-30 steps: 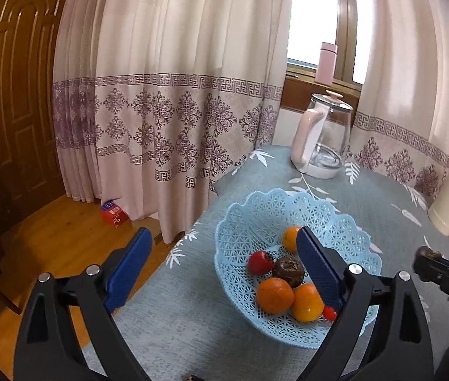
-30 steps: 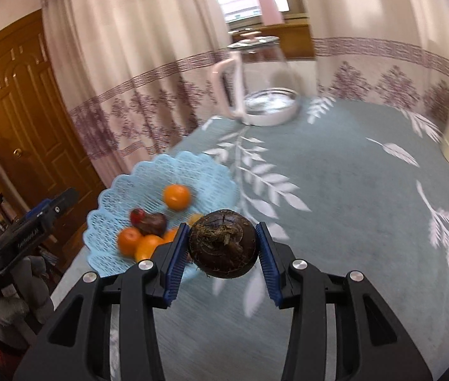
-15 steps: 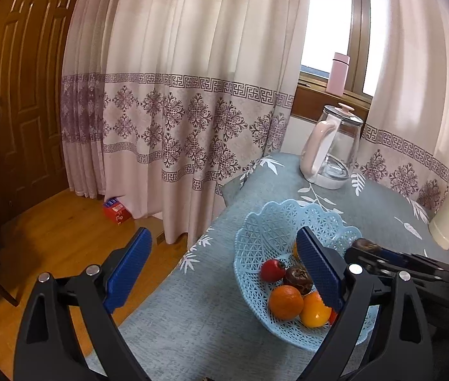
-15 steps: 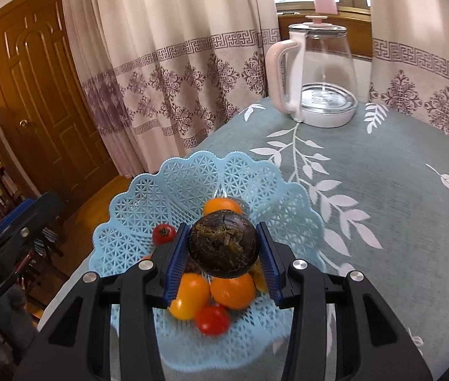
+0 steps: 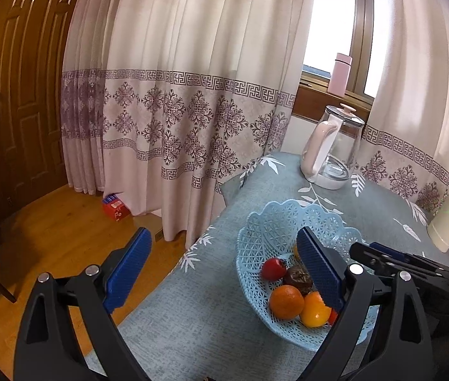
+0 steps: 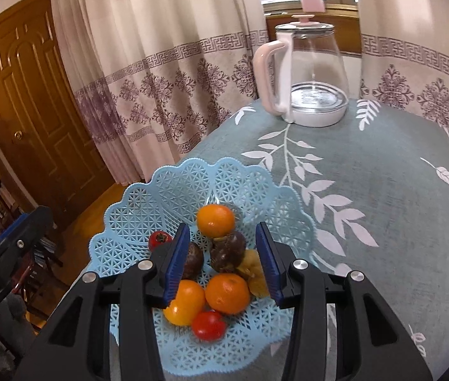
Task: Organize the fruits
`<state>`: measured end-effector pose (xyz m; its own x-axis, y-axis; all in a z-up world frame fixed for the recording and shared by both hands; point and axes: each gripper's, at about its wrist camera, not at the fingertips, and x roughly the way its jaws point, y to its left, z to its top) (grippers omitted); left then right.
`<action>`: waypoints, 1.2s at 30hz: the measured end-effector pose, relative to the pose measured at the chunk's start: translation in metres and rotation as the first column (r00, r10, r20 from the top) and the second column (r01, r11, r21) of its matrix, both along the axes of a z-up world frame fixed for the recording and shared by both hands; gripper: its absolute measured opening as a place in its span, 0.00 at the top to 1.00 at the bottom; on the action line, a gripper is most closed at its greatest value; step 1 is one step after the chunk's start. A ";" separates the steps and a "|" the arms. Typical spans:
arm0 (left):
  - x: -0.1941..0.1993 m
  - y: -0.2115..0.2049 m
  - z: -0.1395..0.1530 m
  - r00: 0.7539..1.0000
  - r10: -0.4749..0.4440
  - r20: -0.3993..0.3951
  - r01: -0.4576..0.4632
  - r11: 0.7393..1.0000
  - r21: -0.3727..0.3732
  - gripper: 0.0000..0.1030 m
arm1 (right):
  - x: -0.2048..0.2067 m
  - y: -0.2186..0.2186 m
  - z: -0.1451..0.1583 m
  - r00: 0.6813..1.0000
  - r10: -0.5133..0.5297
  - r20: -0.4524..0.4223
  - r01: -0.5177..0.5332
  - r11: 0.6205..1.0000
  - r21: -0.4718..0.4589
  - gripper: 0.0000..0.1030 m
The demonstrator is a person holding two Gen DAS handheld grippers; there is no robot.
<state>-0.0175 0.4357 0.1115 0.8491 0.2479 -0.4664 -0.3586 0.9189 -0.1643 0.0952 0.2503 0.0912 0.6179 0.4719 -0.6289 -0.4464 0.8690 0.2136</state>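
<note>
1. Left claw (image 5: 223, 268): matte black frame, two angled arms shaped like open triangles with cut-out windows.
2. Left claw fingers (image 5: 127, 265): flat blue pads with a fine ribbed, cross-hatched texture, clipped onto the black arms.
3. Round silver screws sit at the arm joints, two on each side.
4. Right claw (image 6: 223, 262): same build, black frame with silver screws.
5. Right claw fingers (image 6: 177, 262): blue ribbed pads, seen edge-on.
6. From the left wrist view, a green light glows on a dark block at the right edge.
</note>
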 end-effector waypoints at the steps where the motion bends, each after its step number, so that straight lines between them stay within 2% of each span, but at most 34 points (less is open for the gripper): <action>1: 0.000 -0.001 0.001 1.000 -0.003 0.001 0.003 1.000 0.003 0.06 | -0.001 -0.002 0.001 1.000 -0.004 0.003 0.004 1.000 0.002 0.54; 3: -0.001 -0.003 0.002 1.000 -0.010 0.005 0.010 1.000 0.012 0.05 | -0.007 -0.008 0.004 1.000 -0.018 0.016 0.018 1.000 0.010 0.47; 9: -0.004 -0.013 0.007 1.000 -0.012 0.003 0.012 0.998 0.064 0.04 | -0.018 -0.019 0.008 0.999 -0.030 0.032 0.030 1.000 0.002 0.46; 12: -0.006 -0.017 0.010 1.000 -0.010 0.003 0.010 0.996 0.088 0.04 | -0.027 -0.026 0.009 0.998 -0.046 0.044 0.046 0.999 0.006 0.33; 15: -0.008 -0.021 0.013 1.000 -0.010 0.005 0.009 0.994 0.109 0.03 | -0.036 -0.030 0.012 0.997 -0.050 0.061 0.051 0.999 -0.002 0.31; 18: -0.011 -0.024 0.015 1.000 -0.010 0.009 0.009 0.992 0.127 0.03 | -0.044 -0.034 0.015 0.996 -0.055 0.074 0.055 0.998 0.002 0.22; 24: -0.015 -0.030 0.021 0.999 -0.024 0.021 0.020 0.990 0.139 0.03 | -0.060 -0.040 0.022 0.994 -0.054 0.092 0.053 0.999 0.013 0.21; 27: -0.017 -0.033 0.024 0.999 -0.029 0.027 0.025 0.988 0.150 0.03 | -0.068 -0.041 0.025 0.993 -0.051 0.102 0.050 0.999 0.017 0.16; 36: -0.022 -0.041 0.031 0.998 -0.050 0.038 0.042 0.983 0.178 0.03 | -0.085 -0.045 0.029 0.991 -0.049 0.124 0.047 0.999 0.018 0.15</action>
